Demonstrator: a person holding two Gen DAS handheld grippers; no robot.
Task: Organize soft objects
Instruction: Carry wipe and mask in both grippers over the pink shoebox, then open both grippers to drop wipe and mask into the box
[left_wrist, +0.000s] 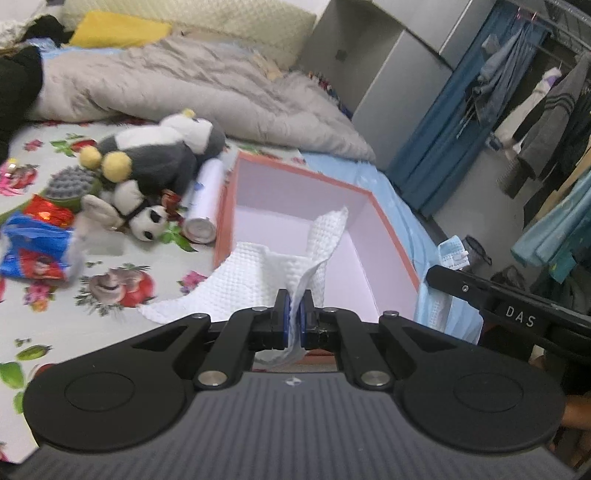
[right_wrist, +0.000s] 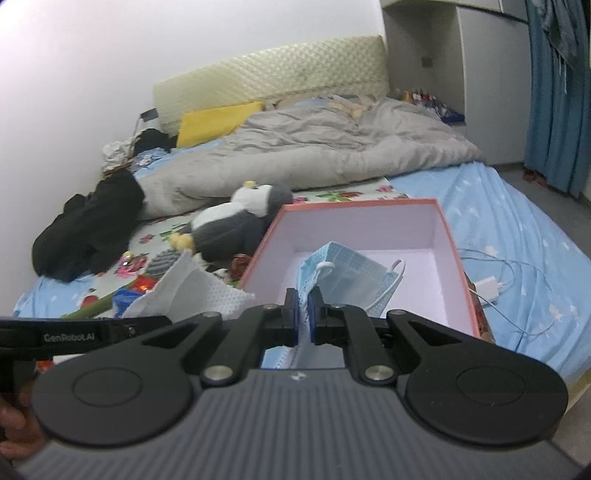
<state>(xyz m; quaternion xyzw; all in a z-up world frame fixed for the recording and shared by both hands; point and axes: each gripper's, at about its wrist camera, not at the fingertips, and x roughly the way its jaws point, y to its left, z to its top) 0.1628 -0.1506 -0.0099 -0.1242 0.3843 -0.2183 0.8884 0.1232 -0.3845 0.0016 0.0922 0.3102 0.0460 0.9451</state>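
On the bed, an open box (left_wrist: 391, 236) with salmon-pink walls and a pale lilac inside sat on the flowered sheet (left_wrist: 110, 284). My left tongs (left_wrist: 294, 308) were pressed shut on a white waffle-textured cloth (left_wrist: 258, 266); it rose from the pads, draped over the box's near wall, and spread partly inside the box and partly onto the sheet. My right tongs (right_wrist: 303, 306) were closed on one light blue pleated face mask (right_wrist: 351, 277) with white ear loops, which hung above the near part of the box's floor.

I counted one box, one cloth, one mask and two plush toys. The larger toy, a grey and white penguin (left_wrist: 159, 155) with yellow feet, lay just left of the box. A small black and white panda (left_wrist: 144, 218) lay in front of it. A white cylindrical can (left_wrist: 205, 203) lay on its side between the toys and the box's left wall. Further left were a grey studded ball (left_wrist: 70, 182) and a blue and red printed wrapper (left_wrist: 33, 251).

Behind them a crumpled grey duvet (right_wrist: 332, 147) covered the far half of the bed, with a yellow pillow (right_wrist: 218, 122) and a heap of black clothing (right_wrist: 88, 225) near the wall. To the right of the box, a white charger and cable (right_wrist: 491, 288) lay on the blue sheet.
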